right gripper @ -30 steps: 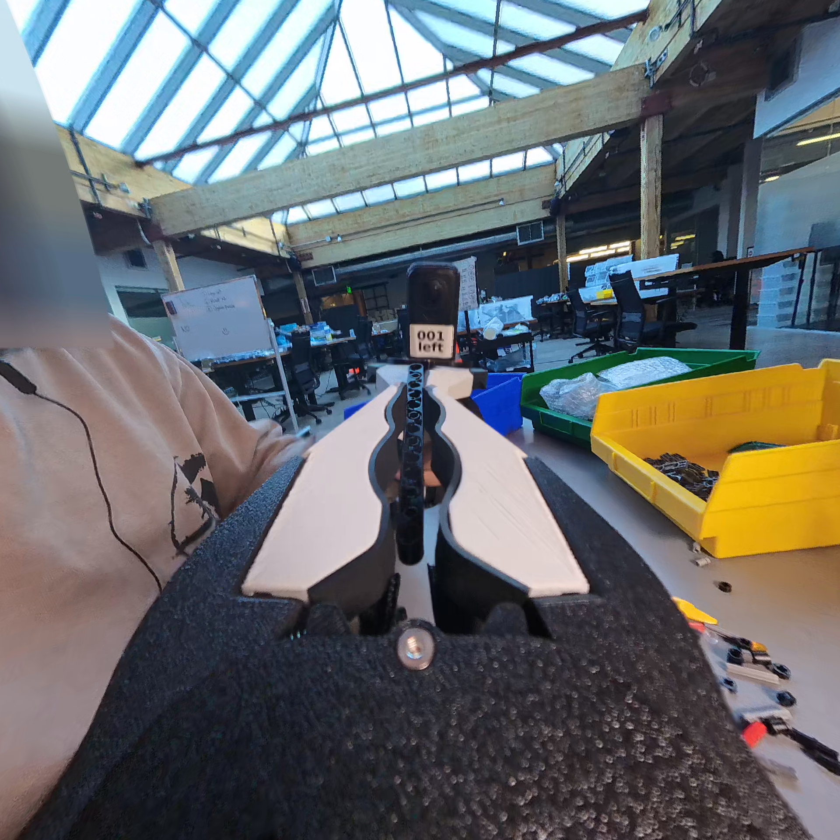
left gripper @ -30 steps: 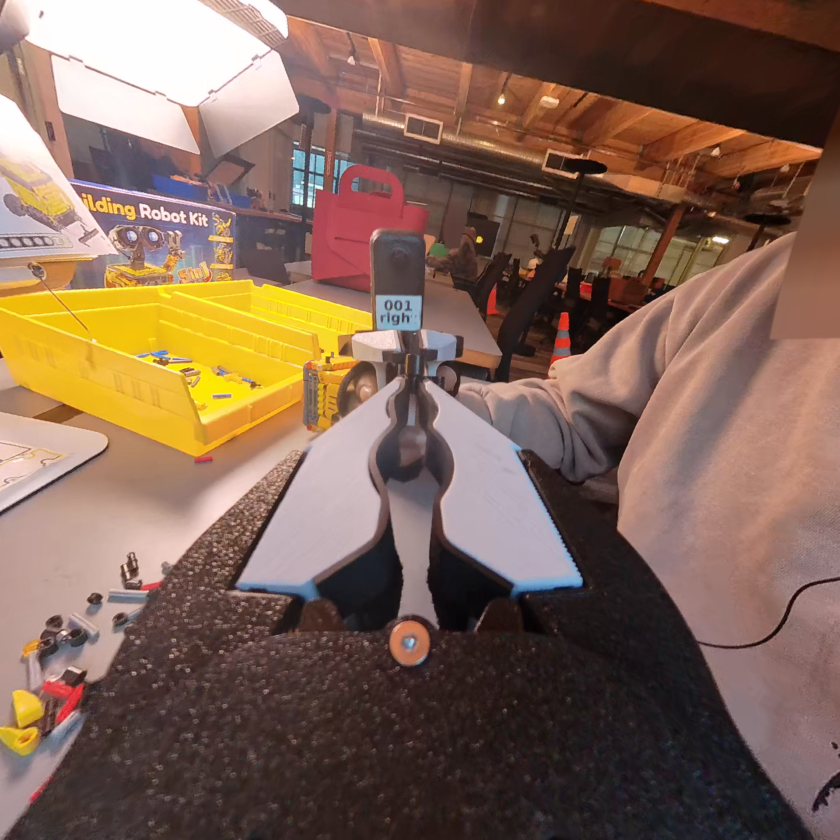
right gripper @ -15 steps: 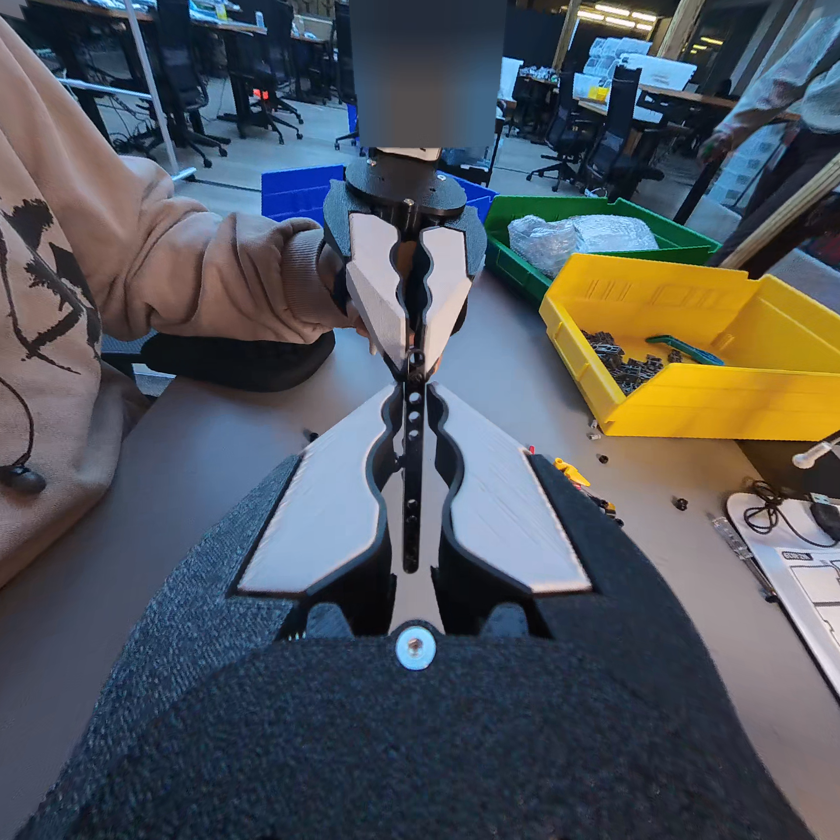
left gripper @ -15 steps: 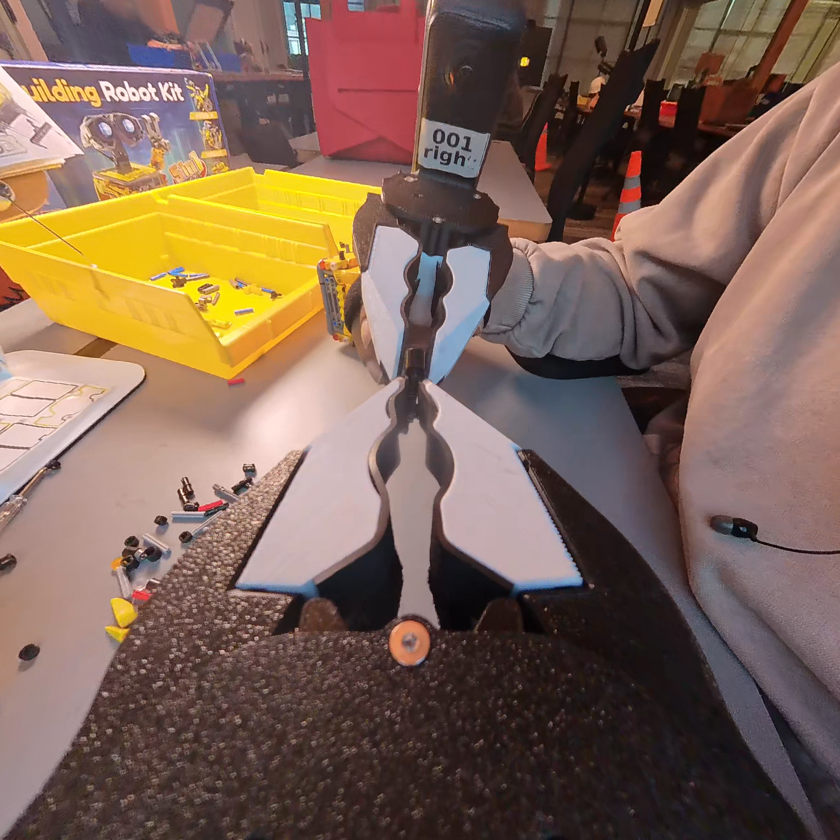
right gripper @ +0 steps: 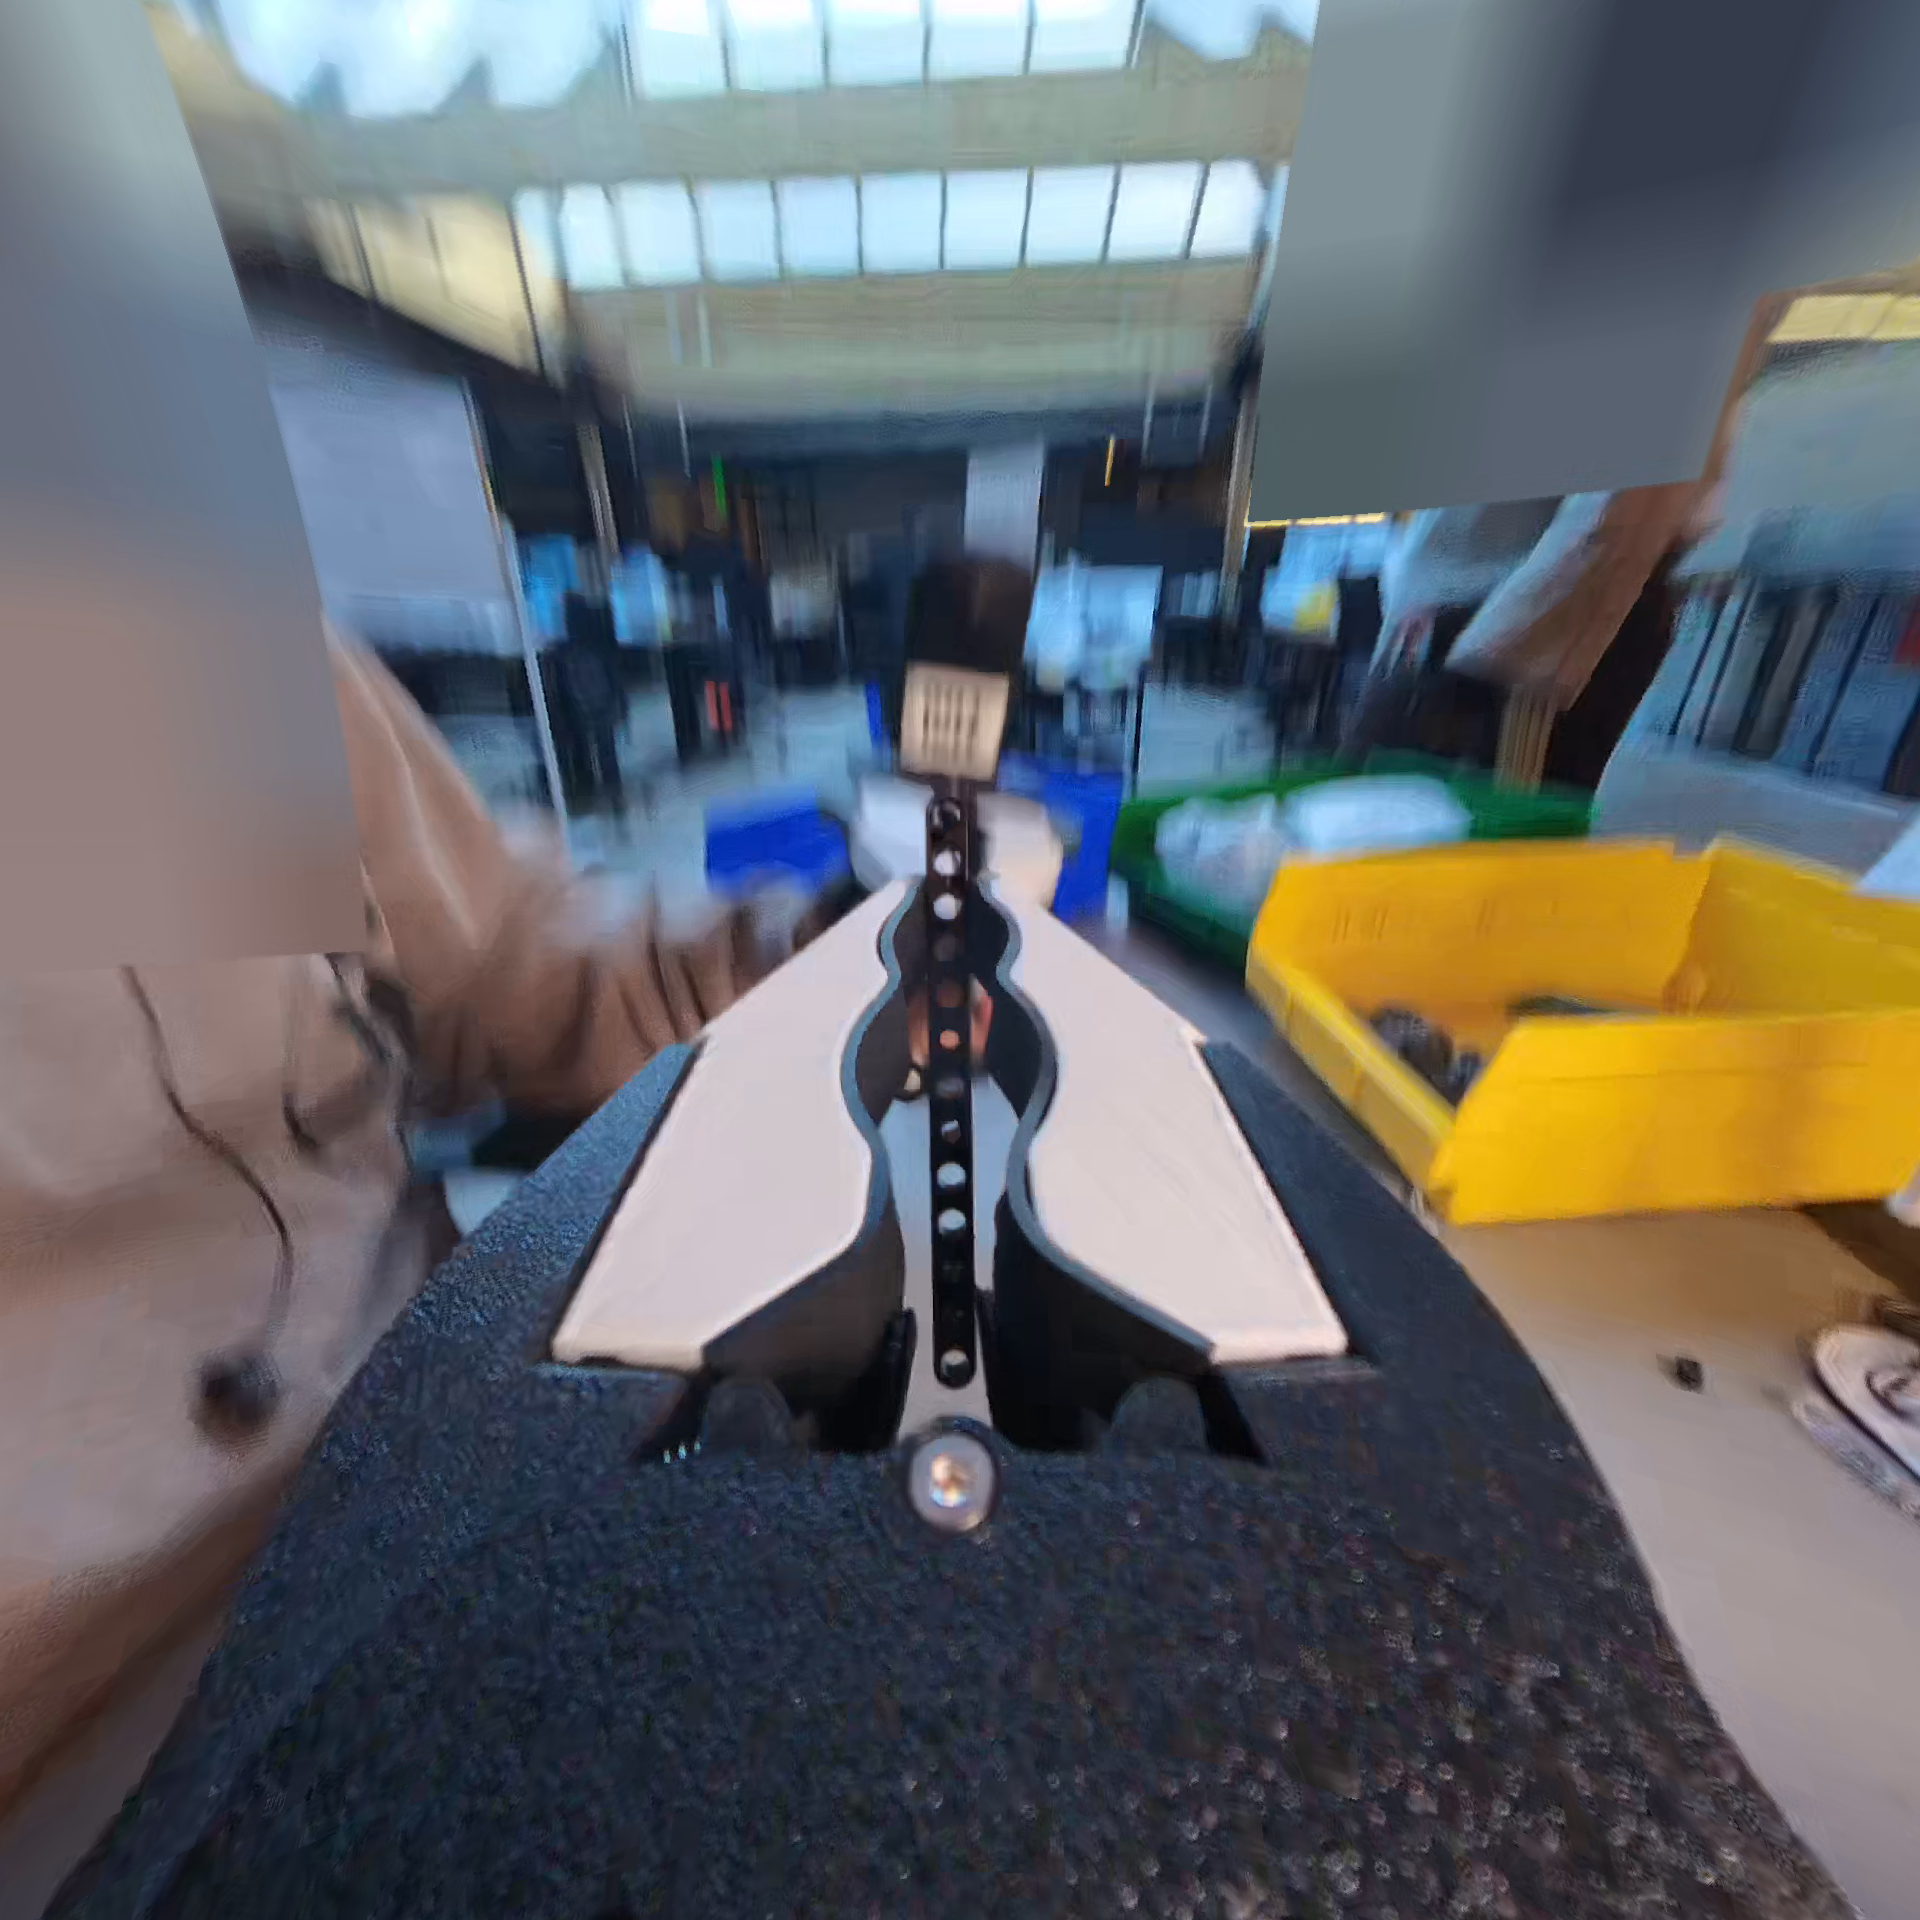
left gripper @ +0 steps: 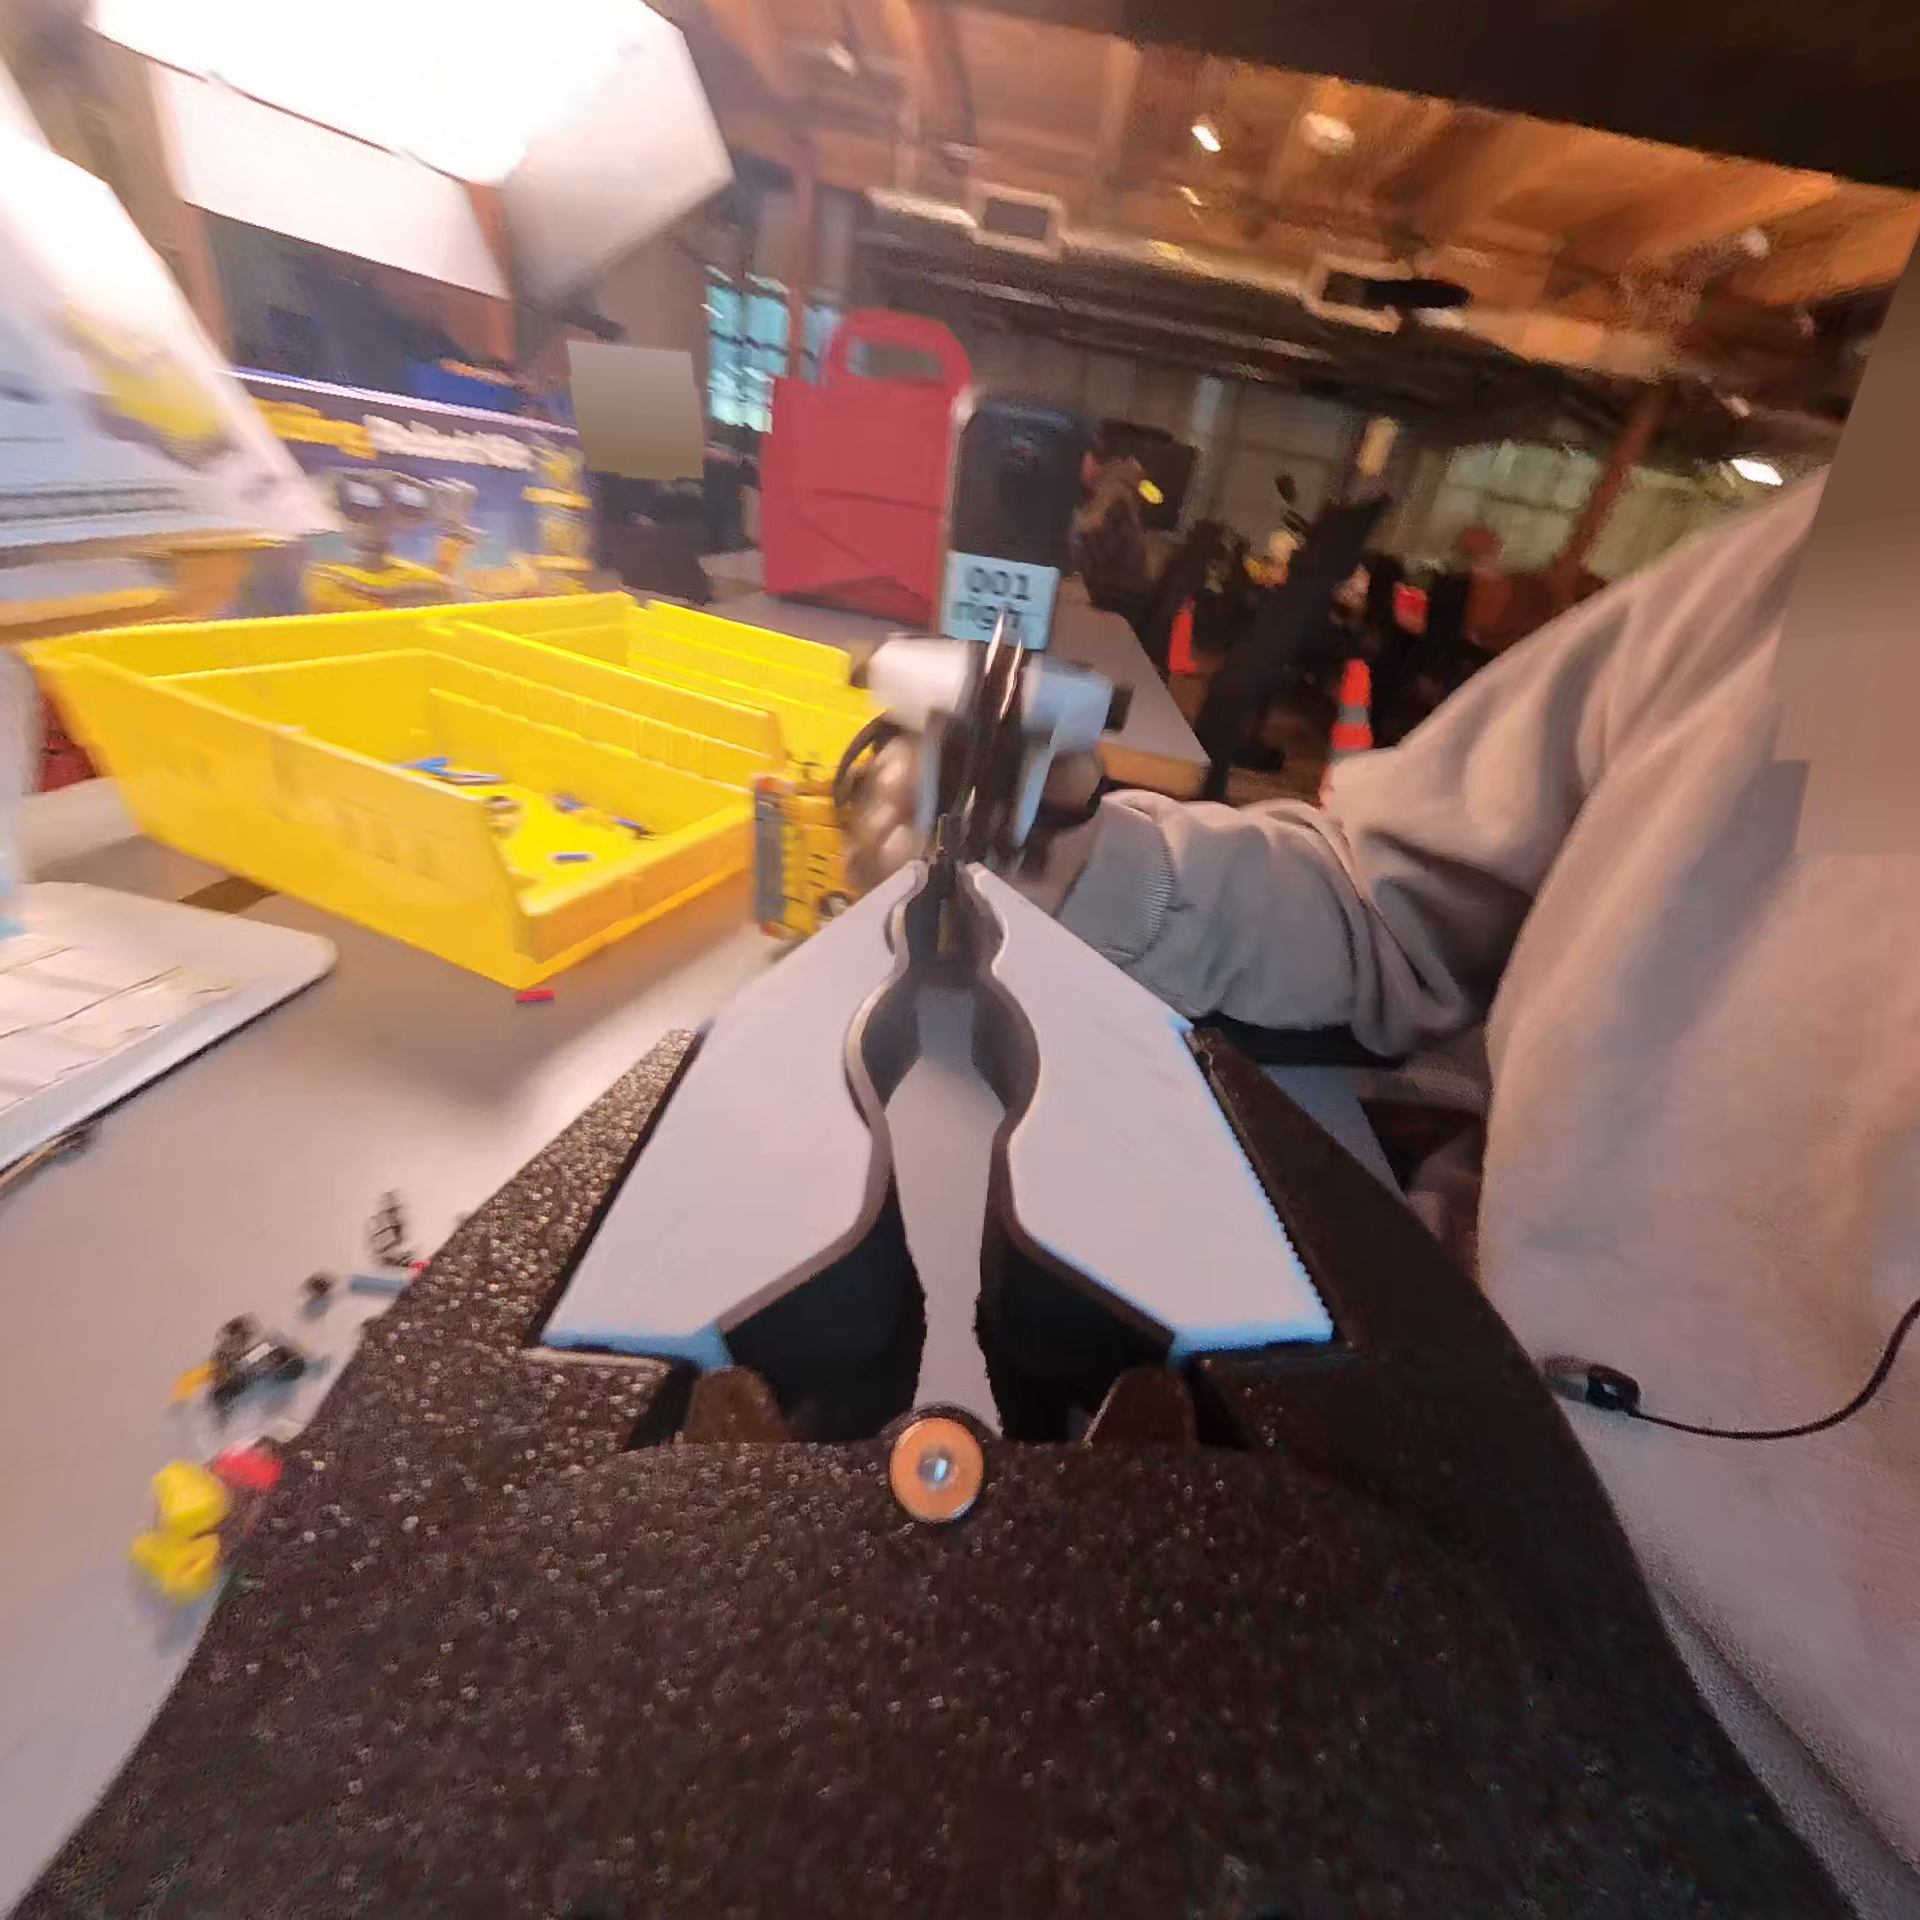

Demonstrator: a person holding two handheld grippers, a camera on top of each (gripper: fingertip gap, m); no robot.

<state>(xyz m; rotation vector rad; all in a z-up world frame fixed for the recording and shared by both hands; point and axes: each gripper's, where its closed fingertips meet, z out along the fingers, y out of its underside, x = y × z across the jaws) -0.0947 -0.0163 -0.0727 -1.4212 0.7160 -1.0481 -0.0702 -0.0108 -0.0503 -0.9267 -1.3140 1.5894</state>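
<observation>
My right gripper (right gripper: 948, 896) is shut on a long black beam with holes (right gripper: 948, 1091), which lies lengthwise between the fingers and sticks out past the tips. My left gripper (left gripper: 945, 878) is shut, its tips meeting the beam's far end (left gripper: 985, 686). A small dark bit shows at those tips; I cannot tell if it is gripped. The two grippers face each other tip to tip above the grey table (left gripper: 312, 1122). The right gripper shows in the left wrist view (left gripper: 987, 717), and the left gripper shows blurred in the right wrist view (right gripper: 956, 727).
Yellow bins (left gripper: 416, 748) (right gripper: 1558, 1091), a yellow model part (left gripper: 795, 862), a red bag (left gripper: 862, 488), a kit box (left gripper: 416, 499), printed sheets (left gripper: 104, 997), loose small parts (left gripper: 239, 1361), a green bin (right gripper: 1299, 831) and a blue bin (right gripper: 769, 842). A person's sleeve (left gripper: 1299, 914) lies right. My left and right fingertips are right by each other.
Half a second ago both grippers were tipped down toward the table; now they are raised level again, still tip to tip. The beam stays in the right gripper. Both views are motion-blurred.
</observation>
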